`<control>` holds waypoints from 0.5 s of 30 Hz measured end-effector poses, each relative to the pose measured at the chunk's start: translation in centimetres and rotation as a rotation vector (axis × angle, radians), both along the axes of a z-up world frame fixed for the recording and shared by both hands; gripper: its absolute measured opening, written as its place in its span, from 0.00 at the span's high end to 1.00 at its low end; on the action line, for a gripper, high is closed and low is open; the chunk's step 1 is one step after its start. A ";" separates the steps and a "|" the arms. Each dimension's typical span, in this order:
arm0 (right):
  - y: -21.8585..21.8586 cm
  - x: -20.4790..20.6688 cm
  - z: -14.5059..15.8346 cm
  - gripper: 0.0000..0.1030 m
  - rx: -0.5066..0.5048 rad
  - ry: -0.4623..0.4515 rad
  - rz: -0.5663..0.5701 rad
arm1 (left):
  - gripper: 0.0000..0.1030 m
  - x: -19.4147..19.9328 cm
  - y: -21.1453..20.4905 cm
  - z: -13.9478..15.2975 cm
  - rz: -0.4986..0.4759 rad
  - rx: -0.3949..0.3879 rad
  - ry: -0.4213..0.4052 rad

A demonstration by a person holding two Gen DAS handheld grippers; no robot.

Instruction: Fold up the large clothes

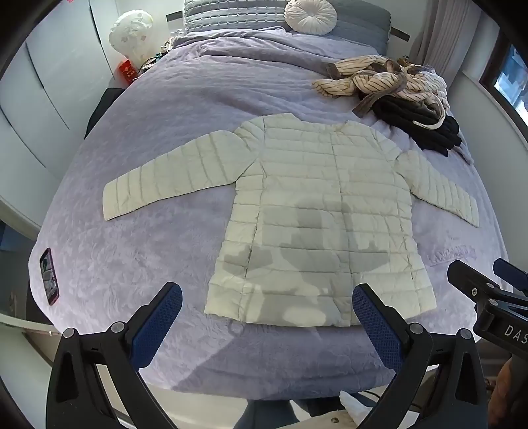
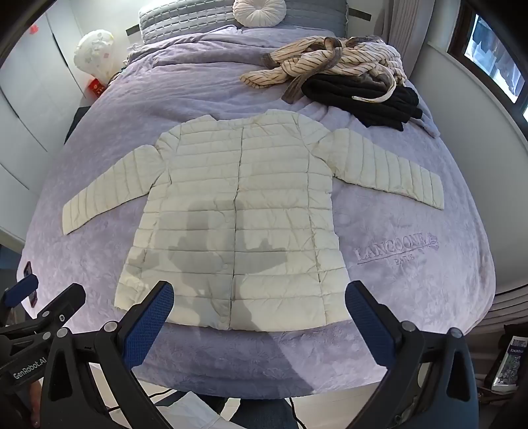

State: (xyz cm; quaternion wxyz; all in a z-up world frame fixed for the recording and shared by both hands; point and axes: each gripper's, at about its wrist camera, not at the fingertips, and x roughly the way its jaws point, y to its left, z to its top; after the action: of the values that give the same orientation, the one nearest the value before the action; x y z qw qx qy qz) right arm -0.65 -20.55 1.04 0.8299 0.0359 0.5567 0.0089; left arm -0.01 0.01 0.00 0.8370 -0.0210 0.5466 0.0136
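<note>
One cream quilted puffer jacket; one striped beige garment; one black knitted garment; one round white pleated cushion; one lilac embossed bedspread; one phone.

Cream quilted jacket on a lilac bedspread, cream-and-brown striped robe over black clothes, round white cushion, blue gripper pads.

A lavender plush bedspread covers the bed, stitched with the words "LANCOONE PARIS". At the head lie a grey quilted pillow and a round white pleated cushion. A phone in a dark red case rests near the bed's left edge. A white patterned balloon stands beside the bed.
</note>
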 end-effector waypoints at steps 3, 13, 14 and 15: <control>0.0 0.0 0.0 0.00 0.000 0.000 0.000 | 0.00 0.0 0.1 0.0 -0.001 -0.001 0.001; 0.0 0.1 -0.1 0.00 0.000 0.001 0.000 | 0.00 0.0 0.1 0.0 0.000 0.002 -0.001; 0.0 0.1 -0.1 0.00 0.000 0.001 0.000 | 0.00 0.0 0.0 0.0 0.000 0.003 -0.001; 0.0 0.1 -0.1 0.00 0.000 0.001 0.000 | 0.00 0.0 0.0 0.0 0.000 0.003 -0.001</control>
State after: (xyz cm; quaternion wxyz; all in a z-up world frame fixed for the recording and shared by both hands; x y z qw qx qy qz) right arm -0.58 -20.58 0.92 0.8296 0.0359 0.5572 0.0086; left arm 0.02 0.05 0.01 0.8373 -0.0198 0.5461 0.0143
